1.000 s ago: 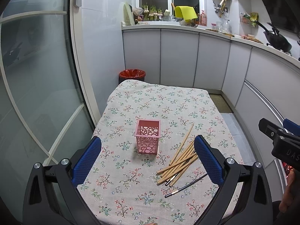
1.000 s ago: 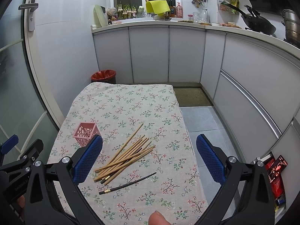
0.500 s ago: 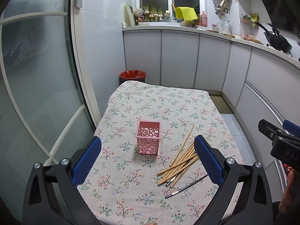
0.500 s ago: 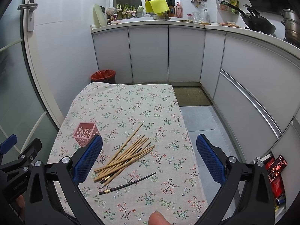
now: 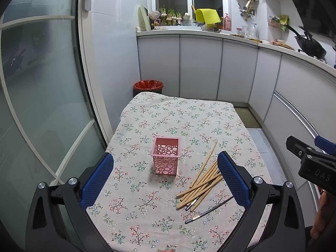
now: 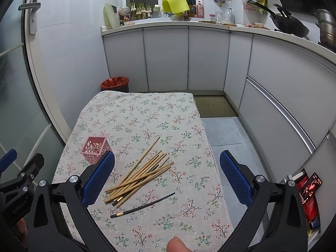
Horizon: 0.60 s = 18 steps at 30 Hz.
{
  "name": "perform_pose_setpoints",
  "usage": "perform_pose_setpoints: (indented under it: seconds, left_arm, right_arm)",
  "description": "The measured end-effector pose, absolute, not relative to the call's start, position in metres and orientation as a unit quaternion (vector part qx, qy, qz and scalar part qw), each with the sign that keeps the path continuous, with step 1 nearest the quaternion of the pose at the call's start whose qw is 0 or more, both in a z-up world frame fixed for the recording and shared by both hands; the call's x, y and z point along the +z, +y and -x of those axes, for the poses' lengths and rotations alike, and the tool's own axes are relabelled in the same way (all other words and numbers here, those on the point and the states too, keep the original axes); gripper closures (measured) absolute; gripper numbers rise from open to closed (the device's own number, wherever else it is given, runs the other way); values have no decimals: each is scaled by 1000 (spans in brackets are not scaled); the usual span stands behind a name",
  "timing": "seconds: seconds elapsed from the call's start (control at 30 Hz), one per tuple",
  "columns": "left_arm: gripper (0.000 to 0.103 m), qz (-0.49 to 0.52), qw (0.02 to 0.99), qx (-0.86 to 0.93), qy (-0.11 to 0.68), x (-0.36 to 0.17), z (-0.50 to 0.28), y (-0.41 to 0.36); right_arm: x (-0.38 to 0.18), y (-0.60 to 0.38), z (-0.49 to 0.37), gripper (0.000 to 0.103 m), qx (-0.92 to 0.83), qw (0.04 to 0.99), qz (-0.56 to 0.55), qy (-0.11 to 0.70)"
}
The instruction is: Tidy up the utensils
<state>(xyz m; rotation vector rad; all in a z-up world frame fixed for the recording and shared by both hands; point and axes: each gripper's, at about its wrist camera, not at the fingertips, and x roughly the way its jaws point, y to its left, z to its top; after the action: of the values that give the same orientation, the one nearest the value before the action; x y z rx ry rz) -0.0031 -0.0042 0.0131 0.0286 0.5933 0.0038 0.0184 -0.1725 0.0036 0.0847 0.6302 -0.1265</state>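
Observation:
A pink perforated holder (image 5: 166, 155) (image 6: 95, 149) stands upright on the floral tablecloth. To its right lies a loose pile of wooden chopsticks (image 5: 203, 177) (image 6: 142, 173), with a single black chopstick (image 5: 209, 210) (image 6: 142, 205) lying nearer me. My left gripper (image 5: 166, 178) hovers open above the near part of the table, holder framed between its blue pads. My right gripper (image 6: 167, 180) is open too, held over the chopstick pile. Neither gripper holds anything. The right gripper's body (image 5: 313, 166) shows at the right edge of the left wrist view.
The cloth-covered table (image 6: 147, 115) fills a narrow kitchen. A glass door (image 5: 42, 84) runs along the left, white cabinets (image 6: 210, 58) at the back and right. A red-lined bin (image 6: 115, 84) stands beyond the far table edge. A thumb tip (image 6: 177, 244) shows at the bottom.
The left gripper's view has drifted slightly, so holder and chopsticks sit a little lower and to the right. The right gripper has barely moved. Nothing on the table has shifted.

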Motion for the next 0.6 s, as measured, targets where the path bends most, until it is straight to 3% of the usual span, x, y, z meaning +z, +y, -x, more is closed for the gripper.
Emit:
perform_pose_setpoints:
  seconds: [0.23, 0.6]
  left_arm:
    - [7, -41, 956, -21, 291, 7, -23, -15]
    - [10, -84, 899, -110, 415, -37, -120, -70]
  right_arm:
    - [-1, -183, -38, 7, -61, 942, -30, 329]
    - [-70, -244, -134, 7, -53, 869, -114, 478]
